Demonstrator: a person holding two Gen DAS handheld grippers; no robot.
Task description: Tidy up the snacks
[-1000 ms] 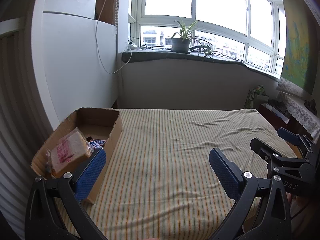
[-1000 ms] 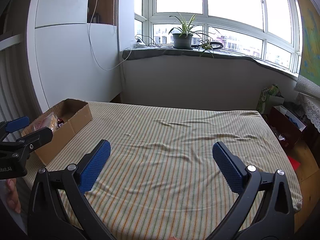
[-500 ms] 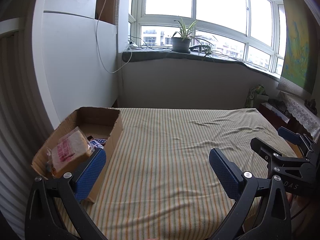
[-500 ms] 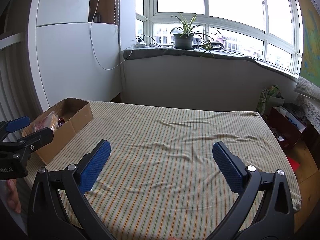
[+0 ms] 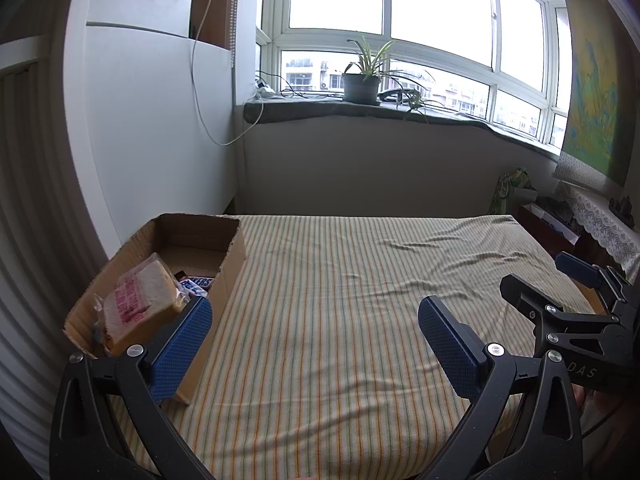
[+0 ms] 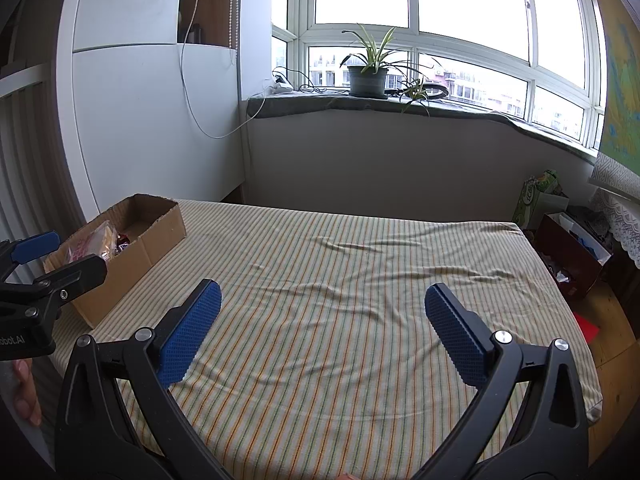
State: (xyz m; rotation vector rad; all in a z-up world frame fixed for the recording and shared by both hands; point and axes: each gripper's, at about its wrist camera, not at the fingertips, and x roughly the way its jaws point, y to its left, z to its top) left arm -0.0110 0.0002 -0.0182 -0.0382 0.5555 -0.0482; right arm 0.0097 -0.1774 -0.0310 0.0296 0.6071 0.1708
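A cardboard box [image 5: 230,256] [image 6: 156,240] sits at the left edge of the striped bed. Inside it lie a wrapped bread packet [image 5: 140,304] [image 6: 94,242] and a Snickers bar [image 5: 196,282]. My left gripper [image 5: 316,328] hovers open over the near part of the bed, its left finger beside the box's near corner, nothing between the pads. My right gripper [image 6: 322,314] is open and empty further right over the bedspread. Each gripper shows at the edge of the other's view: the right gripper [image 5: 568,280], the left gripper [image 6: 60,256].
The striped bedspread [image 6: 340,280] covers the bed. A white cabinet wall [image 5: 152,128] stands left of the box. A windowsill with a potted plant [image 5: 362,80] runs behind. Bags and a red box [image 6: 568,256] crowd the floor at right.
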